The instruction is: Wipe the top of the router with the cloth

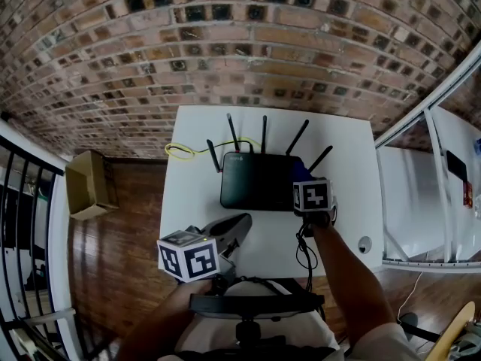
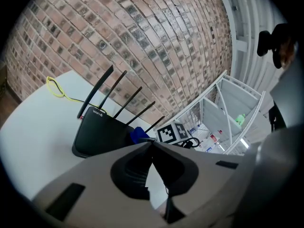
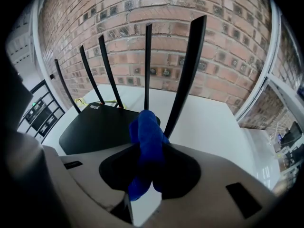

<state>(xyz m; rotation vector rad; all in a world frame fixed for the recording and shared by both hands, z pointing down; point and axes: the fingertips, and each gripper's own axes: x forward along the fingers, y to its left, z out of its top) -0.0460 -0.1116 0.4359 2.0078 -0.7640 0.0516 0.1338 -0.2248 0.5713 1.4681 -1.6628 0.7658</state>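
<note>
A black router (image 1: 259,180) with several upright antennas stands in the middle of the white table (image 1: 195,201). My right gripper (image 3: 149,144) is shut on a bunched blue cloth (image 3: 145,127). It sits at the router's front right corner (image 1: 312,195), and the cloth pokes out over the router's top (image 3: 99,127) next to the nearest antenna. In the left gripper view the router (image 2: 99,129), the cloth (image 2: 137,134) and the right gripper's marker cube (image 2: 172,133) all show. My left gripper (image 1: 237,228) hovers over the table in front of the router, shut (image 2: 152,144) with nothing in it.
A yellow cable (image 1: 184,151) loops on the table behind the router's left side. A black cable (image 1: 304,250) hangs off the front edge, and a small round white object (image 1: 365,244) lies at the front right. A cardboard box (image 1: 89,183) sits on the wooden floor at left; white shelving (image 1: 421,201) stands right.
</note>
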